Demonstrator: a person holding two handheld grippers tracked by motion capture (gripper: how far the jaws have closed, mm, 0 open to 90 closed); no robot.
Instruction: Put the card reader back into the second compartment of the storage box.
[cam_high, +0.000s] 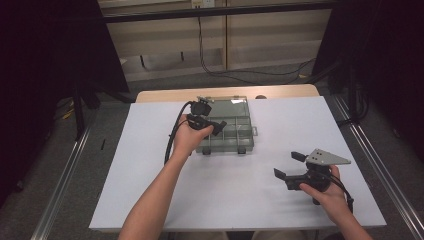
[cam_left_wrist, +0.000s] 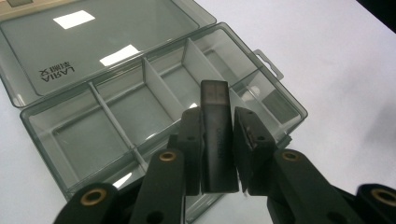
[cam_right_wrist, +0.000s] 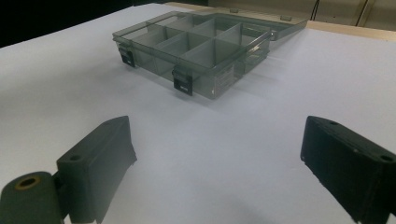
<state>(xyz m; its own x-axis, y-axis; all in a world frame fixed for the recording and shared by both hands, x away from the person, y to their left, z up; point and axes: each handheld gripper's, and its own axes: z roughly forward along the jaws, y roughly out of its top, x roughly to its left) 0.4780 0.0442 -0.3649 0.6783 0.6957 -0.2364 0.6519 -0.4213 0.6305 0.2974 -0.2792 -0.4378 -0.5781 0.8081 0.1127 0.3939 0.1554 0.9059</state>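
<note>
A smoky transparent compartment box (cam_high: 239, 131) lies open on the white table top, its lid (cam_left_wrist: 93, 46) folded back flat. Dividers split it into several bins, and no contents show in them. My left gripper (cam_high: 218, 127) hovers over the box's near left part, shut on a small dark rectangular stick (cam_left_wrist: 215, 135) that stands upright between the pads above a middle bin. My right gripper (cam_high: 287, 165) rests low over the table at the near right, well apart from the box (cam_right_wrist: 187, 46), its jaws wide open with nothing between them (cam_right_wrist: 215, 154).
The white sheet (cam_high: 225, 195) covers most of the table, with a wooden strip (cam_high: 165, 95) at the far edge. Two black latches (cam_right_wrist: 182, 84) hang on the box's front wall. Dark floor, metal rails and cables surround the table.
</note>
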